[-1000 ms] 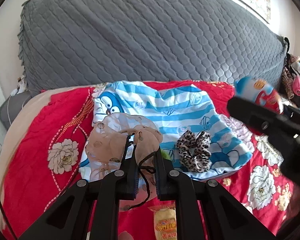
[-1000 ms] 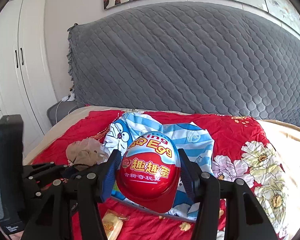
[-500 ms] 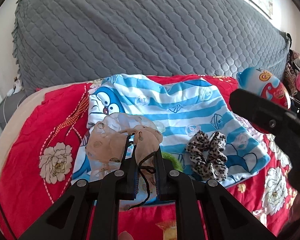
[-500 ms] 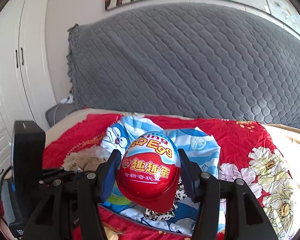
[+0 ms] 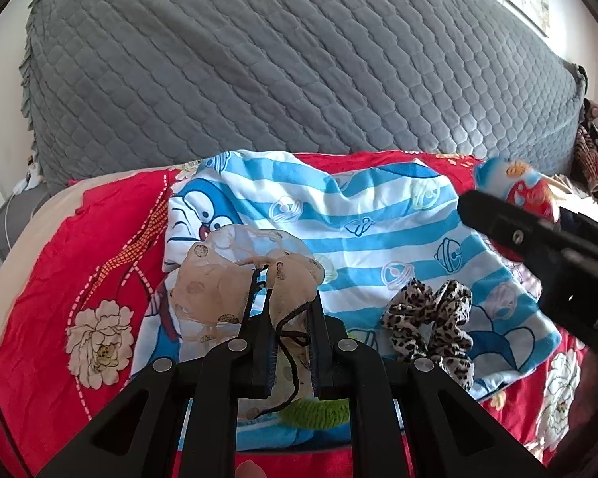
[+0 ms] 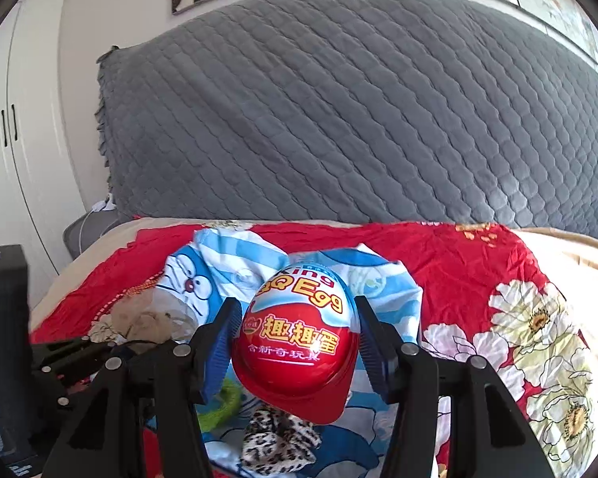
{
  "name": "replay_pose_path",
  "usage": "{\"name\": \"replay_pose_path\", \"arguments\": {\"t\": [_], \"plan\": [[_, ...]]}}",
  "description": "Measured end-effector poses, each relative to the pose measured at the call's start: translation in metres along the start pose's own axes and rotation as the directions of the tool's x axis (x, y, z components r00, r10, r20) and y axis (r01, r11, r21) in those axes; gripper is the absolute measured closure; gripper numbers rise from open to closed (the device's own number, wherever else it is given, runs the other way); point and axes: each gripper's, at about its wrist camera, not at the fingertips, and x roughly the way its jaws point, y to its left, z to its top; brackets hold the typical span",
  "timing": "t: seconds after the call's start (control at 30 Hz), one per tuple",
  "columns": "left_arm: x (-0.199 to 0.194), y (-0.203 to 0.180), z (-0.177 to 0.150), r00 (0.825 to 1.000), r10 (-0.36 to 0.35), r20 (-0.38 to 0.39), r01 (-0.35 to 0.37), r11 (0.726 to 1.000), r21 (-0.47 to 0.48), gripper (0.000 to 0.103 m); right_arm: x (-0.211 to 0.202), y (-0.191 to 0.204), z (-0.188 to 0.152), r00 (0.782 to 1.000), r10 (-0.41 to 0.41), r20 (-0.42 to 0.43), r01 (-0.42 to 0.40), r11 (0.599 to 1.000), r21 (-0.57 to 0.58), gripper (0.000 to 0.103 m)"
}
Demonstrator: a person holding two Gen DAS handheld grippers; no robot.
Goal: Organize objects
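Two items were in hand: left tool [image 5: 287,314] clamped on beige sheer pouch [image 5: 215,290], right tool [image 6: 295,338] clamped on toy egg [image 6: 299,342]; leopard scrunchie [image 5: 430,326] already lay on striped cloth [image 5: 378,223].

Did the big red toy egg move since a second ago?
Yes. The red toy egg, clamped in the right gripper, has gone forward and down over the blue striped cloth; the leopard scrunchie now lies just beneath it.

Red-and-blue toy egg [image 6: 299,342], leopard-print scrunchie [image 5: 430,326], blue-striped cloth [image 5: 378,231], red floral bedspread [image 5: 59,298]
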Motion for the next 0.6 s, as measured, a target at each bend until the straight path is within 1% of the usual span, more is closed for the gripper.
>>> {"name": "replay_pose_path", "arguments": {"t": [0.17, 0.4, 0.6], "plan": [[0.007, -0.001, 0.005, 1.000, 0.018, 0.004, -0.018, 1.000, 0.008, 0.090, 0.002, -0.005, -0.002, 1.000, 0.010, 0.004, -0.010, 1.000, 0.009, 0.046], [0.015, -0.004, 0.011, 0.999, 0.032, 0.011, -0.032, 0.999, 0.007, 0.090, 0.005, -0.001, -0.004, 1.000, 0.027, -0.006, -0.027, 1.000, 0.000, 0.047], [0.020, -0.004, 0.011, 0.999, 0.034, 0.002, -0.034, 0.999, 0.014, 0.090, 0.012, -0.001, -0.003, 0.999, 0.019, -0.027, -0.019, 1.000, -0.005, 0.046]]}}
